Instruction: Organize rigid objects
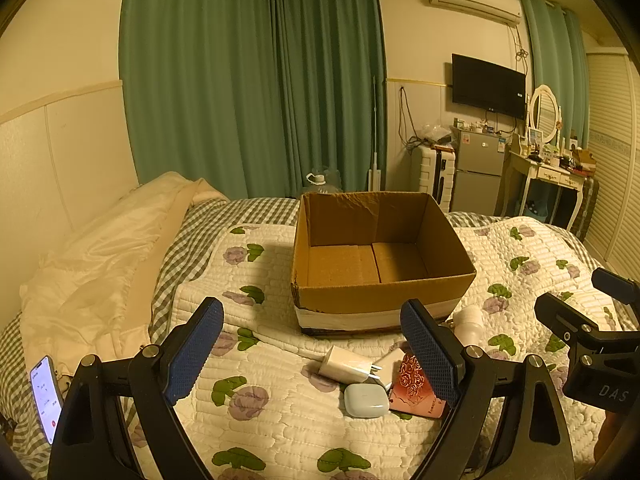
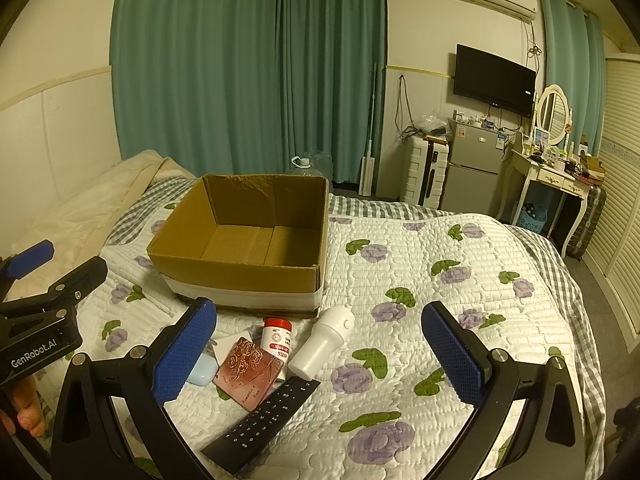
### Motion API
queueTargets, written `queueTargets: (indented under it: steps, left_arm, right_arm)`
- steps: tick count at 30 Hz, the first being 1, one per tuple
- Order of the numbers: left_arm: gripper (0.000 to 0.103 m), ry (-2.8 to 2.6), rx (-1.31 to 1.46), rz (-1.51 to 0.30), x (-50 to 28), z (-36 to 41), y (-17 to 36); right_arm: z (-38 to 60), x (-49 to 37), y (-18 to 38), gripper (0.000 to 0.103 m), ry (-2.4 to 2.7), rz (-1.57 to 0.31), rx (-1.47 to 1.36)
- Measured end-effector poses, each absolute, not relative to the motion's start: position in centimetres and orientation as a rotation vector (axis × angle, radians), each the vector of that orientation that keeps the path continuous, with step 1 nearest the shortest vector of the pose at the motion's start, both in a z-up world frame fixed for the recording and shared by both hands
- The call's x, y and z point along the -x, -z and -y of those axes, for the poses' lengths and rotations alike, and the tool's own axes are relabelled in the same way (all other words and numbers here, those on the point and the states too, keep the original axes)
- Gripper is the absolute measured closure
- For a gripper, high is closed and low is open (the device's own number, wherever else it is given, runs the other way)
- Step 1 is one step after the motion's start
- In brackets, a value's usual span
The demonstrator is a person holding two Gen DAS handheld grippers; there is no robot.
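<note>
An open cardboard box stands empty on the bed's flowered quilt, and everything else lies just in front of its near wall. Closest to that wall are a small bottle with a red cap, lying on its side, and a white plastic device beside it toward the right. In front of the bottle lies a pink card printed with roses, partly overlapped by a black remote control nearest the camera. Left of the card sit a pale blue earbud case and, between it and the box, a white charger plug on its side.

The left gripper hovers above the quilt short of the box, its blue fingers spread wide and holding nothing. The right gripper hovers likewise, fingers wide apart and empty, over the small items. A phone with a lit screen lies far left of the box.
</note>
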State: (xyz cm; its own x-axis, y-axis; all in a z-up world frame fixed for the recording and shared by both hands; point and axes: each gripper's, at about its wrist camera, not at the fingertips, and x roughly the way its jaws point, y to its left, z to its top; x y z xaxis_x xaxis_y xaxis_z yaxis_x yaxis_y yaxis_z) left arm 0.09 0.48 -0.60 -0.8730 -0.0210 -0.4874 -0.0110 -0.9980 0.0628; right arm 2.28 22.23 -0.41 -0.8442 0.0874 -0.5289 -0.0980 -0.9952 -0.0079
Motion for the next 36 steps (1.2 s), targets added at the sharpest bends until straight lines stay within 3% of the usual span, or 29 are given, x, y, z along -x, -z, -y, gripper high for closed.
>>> queueTargets:
  steps: [27, 36]
  left_arm:
    - [0.011, 3.045, -0.798, 0.163, 0.4, -0.7, -0.3]
    - [0.011, 2.952, -0.996, 0.139, 5.2, 0.1, 4.3]
  right_arm:
    - [-22.0, -1.9, -0.7, 0.0, -2.908, 0.031, 0.881]
    - [-23.6, 3.1, 1.7, 0.003, -2.838, 0.033, 1.023]
